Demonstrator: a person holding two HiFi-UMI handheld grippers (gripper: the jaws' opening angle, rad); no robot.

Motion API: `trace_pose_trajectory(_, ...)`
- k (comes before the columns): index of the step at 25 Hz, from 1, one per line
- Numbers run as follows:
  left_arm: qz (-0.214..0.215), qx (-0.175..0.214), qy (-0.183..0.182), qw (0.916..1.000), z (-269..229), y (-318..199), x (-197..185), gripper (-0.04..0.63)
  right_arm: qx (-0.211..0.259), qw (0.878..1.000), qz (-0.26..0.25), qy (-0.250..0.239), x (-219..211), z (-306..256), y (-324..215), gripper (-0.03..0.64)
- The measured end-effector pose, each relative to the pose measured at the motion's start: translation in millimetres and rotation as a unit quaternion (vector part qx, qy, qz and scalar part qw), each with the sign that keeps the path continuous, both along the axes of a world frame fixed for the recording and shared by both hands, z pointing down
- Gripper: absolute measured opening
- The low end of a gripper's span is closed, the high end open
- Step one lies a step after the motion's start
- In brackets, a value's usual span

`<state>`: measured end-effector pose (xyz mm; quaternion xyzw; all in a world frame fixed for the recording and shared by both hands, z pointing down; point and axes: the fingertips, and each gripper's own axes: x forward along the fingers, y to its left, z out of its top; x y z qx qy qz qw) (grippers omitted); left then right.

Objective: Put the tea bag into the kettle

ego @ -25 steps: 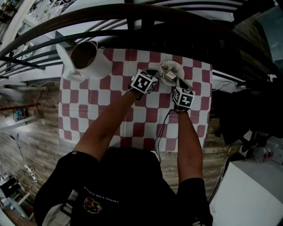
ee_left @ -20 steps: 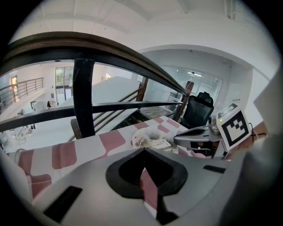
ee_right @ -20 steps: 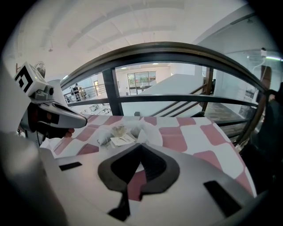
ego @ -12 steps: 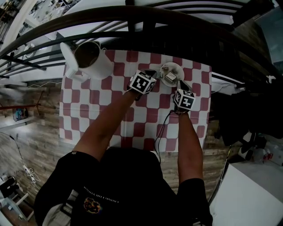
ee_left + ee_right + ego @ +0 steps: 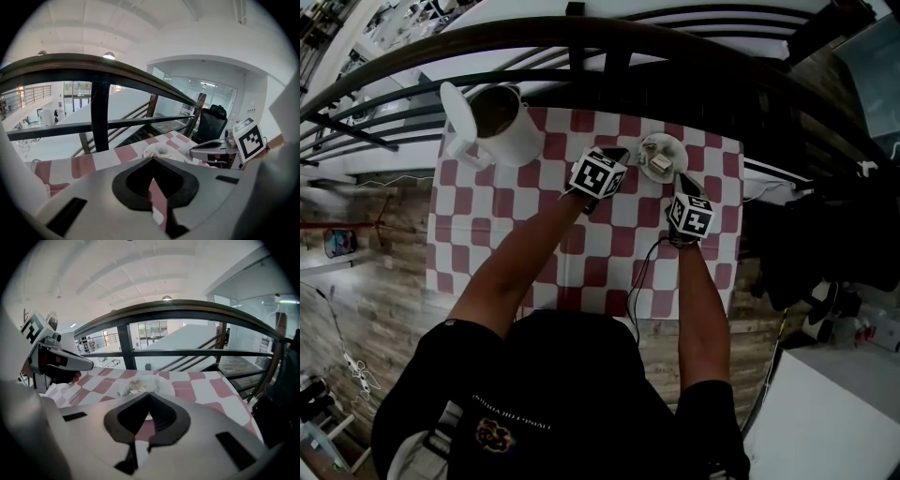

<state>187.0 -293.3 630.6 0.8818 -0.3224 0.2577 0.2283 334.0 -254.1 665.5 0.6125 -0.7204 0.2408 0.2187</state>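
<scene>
A white kettle [image 5: 502, 127] with its lid swung open stands at the far left corner of the checked cloth [image 5: 487, 244]. The tea bag [image 5: 659, 161] lies on a small white saucer [image 5: 673, 145] at the far middle. My left gripper [image 5: 619, 155] hovers just left of the saucer, jaws shut with nothing seen between them. My right gripper [image 5: 682, 182] is at the saucer's near right edge, also shut, and I see nothing held. In the right gripper view the tea bag [image 5: 133, 386] sits just beyond the fingertips [image 5: 149, 395]. The saucer [image 5: 161, 151] lies ahead of my left gripper [image 5: 152, 160].
A dark curved railing [image 5: 609, 56] runs along the table's far edge, close behind the kettle and saucer. A black cable [image 5: 639, 272] trails across the cloth's near right part. A dark chair [image 5: 211, 122] stands off the right side.
Both grippers have lifted slightly beside the saucer. The tea bag still lies on it. The head view has shifted a little, so the kettle appears further right.
</scene>
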Motion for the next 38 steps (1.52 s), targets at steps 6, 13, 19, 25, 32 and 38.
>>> trace_pose_trajectory(6, 0.004, 0.025, 0.007, 0.9997, -21, 15, -11, -0.002, 0.017, 1.000, -0.012, -0.009, -10, -13, 19, 0.017)
trace_pose_trajectory(13, 0.014, 0.046, 0.014, 0.9987, -36, 44, -29, -0.002, 0.039, 0.999, -0.028, -0.019, -22, -26, 48, 0.017)
trace_pose_trajectory(19, -0.001, 0.056, 0.016, 0.9983, -45, 61, -56, -0.002, 0.051, 0.998, -0.032, -0.026, -31, -37, 67, 0.017)
trace_pose_trajectory(25, -0.043, 0.081, 0.029, 0.9954, -67, 70, -93, -0.002, 0.077, 0.995, -0.056, -0.040, -57, -57, 81, 0.017)
trace_pose_trajectory(32, -0.067, 0.143, 0.009, 0.9874, -98, 75, -135, -0.002, 0.109, 0.987, -0.108, -0.052, -109, -86, 71, 0.017)
trace_pose_trajectory(38, -0.103, 0.172, 0.008, 0.9796, -124, 71, -172, -0.002, 0.138, 0.976, -0.155, -0.067, -164, -114, 54, 0.017)
